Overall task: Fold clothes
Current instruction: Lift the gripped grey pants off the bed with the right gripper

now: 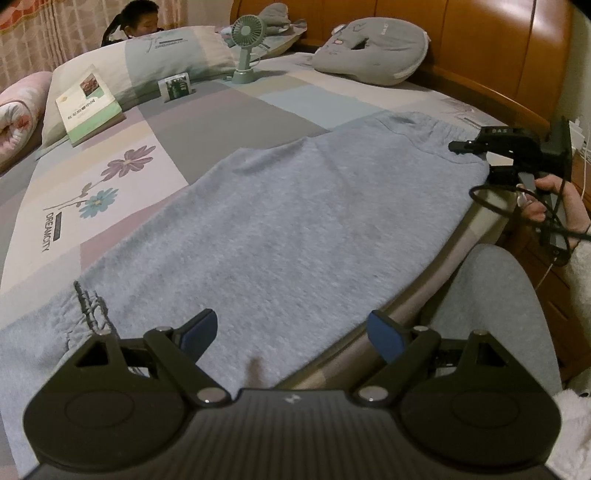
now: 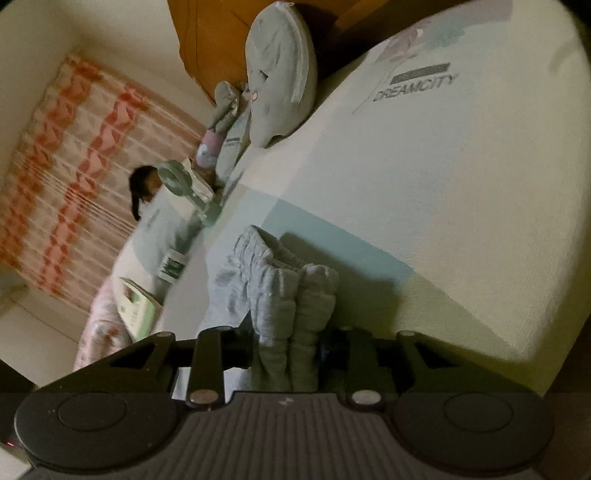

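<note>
While pinched: trousers (image 2: 284,295) between jaws.

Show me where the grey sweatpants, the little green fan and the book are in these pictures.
grey sweatpants (image 1: 295,221), left wrist view, middle of the flat fabric.
green fan (image 1: 248,27), left wrist view, centre of its round grille.
book (image 1: 90,107), left wrist view, middle of the front cover.

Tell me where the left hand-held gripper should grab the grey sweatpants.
Probably the gathered ankle cuff of the grey sweatpants, approached from the near bed edge: it lies flat just left of the open left hand-held gripper. The right hand-held gripper already pinches the waistband, so both ends get held.
</note>
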